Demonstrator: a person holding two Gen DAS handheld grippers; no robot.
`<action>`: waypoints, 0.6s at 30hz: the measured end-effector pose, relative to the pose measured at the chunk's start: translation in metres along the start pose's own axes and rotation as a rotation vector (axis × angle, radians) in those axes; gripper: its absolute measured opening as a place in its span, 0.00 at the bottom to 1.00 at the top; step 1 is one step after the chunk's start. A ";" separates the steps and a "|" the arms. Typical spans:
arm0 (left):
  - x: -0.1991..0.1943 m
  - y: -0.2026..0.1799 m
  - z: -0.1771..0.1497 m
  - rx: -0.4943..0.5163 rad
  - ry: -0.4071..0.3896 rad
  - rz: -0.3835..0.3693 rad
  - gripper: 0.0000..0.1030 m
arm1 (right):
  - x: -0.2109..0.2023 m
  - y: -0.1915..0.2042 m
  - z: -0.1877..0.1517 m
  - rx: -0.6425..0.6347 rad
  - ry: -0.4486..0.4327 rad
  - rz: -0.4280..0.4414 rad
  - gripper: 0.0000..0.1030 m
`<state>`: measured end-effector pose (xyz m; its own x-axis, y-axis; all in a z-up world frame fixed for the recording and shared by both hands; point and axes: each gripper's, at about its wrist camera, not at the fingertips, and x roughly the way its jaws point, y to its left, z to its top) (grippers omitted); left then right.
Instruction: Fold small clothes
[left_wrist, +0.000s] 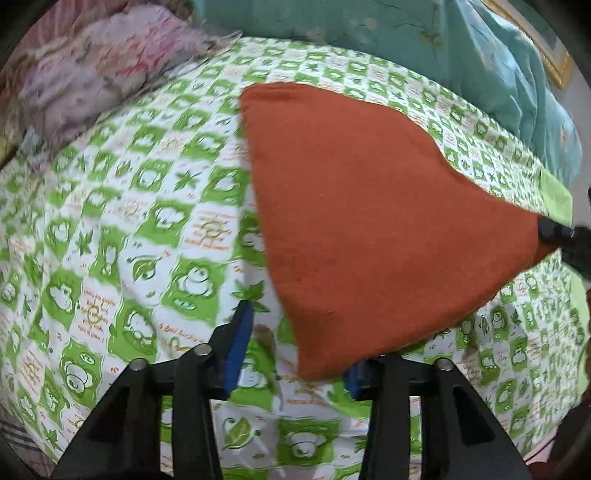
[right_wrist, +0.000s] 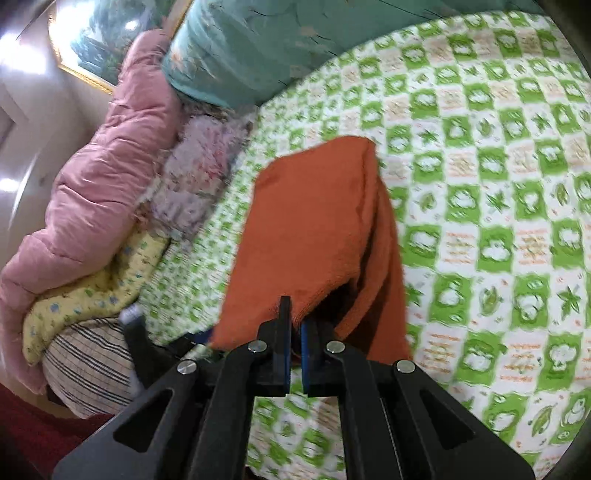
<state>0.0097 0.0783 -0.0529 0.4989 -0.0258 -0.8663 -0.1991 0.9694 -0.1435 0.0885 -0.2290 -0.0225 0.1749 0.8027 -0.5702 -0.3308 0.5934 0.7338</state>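
Right claw (right_wrist: 294, 325) pinched on fuzzy rust-orange cloth (right_wrist: 317, 229); left claw (left_wrist: 295, 350) agape, cloth corner draped between blue pads.

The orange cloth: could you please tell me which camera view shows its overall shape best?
The left wrist view: the orange cloth shows there almost whole, as a broad face. The right wrist view shows it foreshortened, draped from the right gripper, which is shut on its edge.
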 end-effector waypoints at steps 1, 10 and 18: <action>0.000 0.001 -0.001 0.015 0.005 0.003 0.31 | 0.001 -0.003 -0.002 0.000 0.005 -0.008 0.04; 0.003 -0.003 -0.025 -0.006 0.061 -0.021 0.11 | 0.031 -0.015 -0.027 -0.227 0.130 -0.280 0.04; 0.013 0.006 -0.030 -0.027 0.094 -0.038 0.11 | 0.048 -0.040 -0.039 -0.174 0.167 -0.329 0.04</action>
<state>-0.0099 0.0761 -0.0790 0.4256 -0.0864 -0.9008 -0.2047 0.9604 -0.1888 0.0738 -0.2167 -0.0939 0.1490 0.5422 -0.8269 -0.4369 0.7863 0.4369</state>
